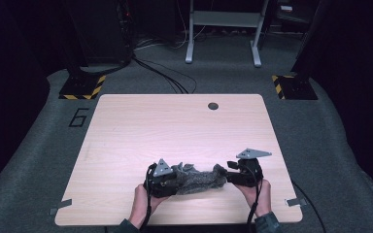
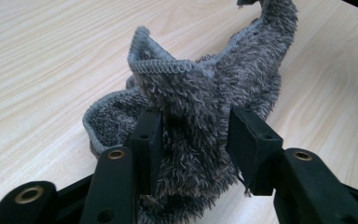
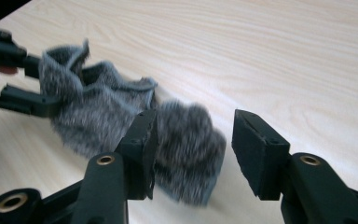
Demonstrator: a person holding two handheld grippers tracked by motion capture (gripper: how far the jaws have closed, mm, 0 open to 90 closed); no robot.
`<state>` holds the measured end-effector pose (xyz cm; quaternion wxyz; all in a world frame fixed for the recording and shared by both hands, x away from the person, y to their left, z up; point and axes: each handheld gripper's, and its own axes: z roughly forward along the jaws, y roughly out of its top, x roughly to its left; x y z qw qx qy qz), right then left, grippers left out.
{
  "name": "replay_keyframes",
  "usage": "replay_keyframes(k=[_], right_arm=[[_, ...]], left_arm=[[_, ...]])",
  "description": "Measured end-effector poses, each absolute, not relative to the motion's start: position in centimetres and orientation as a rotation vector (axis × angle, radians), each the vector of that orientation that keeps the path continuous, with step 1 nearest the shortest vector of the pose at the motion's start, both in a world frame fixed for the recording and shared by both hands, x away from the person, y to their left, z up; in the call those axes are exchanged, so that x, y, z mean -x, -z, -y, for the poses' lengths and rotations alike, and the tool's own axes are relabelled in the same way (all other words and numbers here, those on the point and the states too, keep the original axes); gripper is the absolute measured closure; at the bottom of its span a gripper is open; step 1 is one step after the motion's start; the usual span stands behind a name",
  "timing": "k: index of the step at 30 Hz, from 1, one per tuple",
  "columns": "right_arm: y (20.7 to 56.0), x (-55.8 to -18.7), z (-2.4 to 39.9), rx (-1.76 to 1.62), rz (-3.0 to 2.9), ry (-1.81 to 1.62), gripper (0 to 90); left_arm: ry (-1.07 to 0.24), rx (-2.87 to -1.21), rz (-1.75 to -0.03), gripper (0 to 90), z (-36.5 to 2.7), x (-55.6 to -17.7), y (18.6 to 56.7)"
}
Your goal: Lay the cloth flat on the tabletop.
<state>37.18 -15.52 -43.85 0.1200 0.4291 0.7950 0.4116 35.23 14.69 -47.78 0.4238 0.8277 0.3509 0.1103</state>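
Note:
A fuzzy grey cloth (image 1: 196,178) lies bunched on the wooden table (image 1: 175,121) near its front edge, stretched between the two grippers. My left gripper (image 1: 177,183) has the cloth's (image 2: 200,93) near end standing between its jaws (image 2: 193,135); the pile brushes both pads loosely and looks uncompressed. My right gripper (image 1: 226,177) stands open (image 3: 193,135) over the other end. There the cloth (image 3: 186,149) lies against the left pad, with bare table showing before the right pad. The left gripper (image 3: 30,81) appears at the far end of the cloth in the right gripper view.
A dark round hole (image 1: 213,105) sits near the table's far edge. Black stands with yellow-black striped feet (image 1: 82,87) (image 1: 294,86) flank the table on the grey carpet. A white frame (image 1: 223,29) and cables lie beyond.

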Motion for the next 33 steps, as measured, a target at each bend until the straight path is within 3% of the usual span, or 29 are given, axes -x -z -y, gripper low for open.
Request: replay_keyframes(k=[2, 5, 13, 17, 21, 23, 33], right_arm=[[43.5, -38.7, 15.0, -1.244, -2.335, -1.207, 52.9], [43.8, -40.5, 13.9, -1.250, -2.414, -1.171, 52.9], [46.2, -39.6, 9.7, -1.172, -2.608, -1.082, 53.1], [47.2, -40.0, 8.0, -1.149, -2.684, -1.017, 53.6], [48.3, -40.2, 6.9, -1.145, -2.720, -0.940, 78.0], [48.4, -40.3, 6.9, -1.142, -2.713, -0.924, 85.7], [46.8, -40.3, 9.6, -1.190, -2.603, -0.977, 87.0]], left_arm=[[-0.268, -2.095, -0.847, 72.7, -14.6, -35.2, 47.8], [-0.246, -2.126, -0.811, 78.2, -14.4, -34.4, 48.0], [-0.168, -2.186, -0.814, 75.6, -14.3, -32.7, 50.5], [-0.195, -2.172, -0.831, 75.1, -14.3, -32.7, 50.7], [-0.202, -2.166, -0.837, 79.0, -14.3, -32.7, 50.7], [-0.198, -2.168, -0.829, 80.3, -14.5, -32.8, 50.6], [-0.225, -2.135, -0.863, 80.9, -16.6, -33.7, 49.7]])
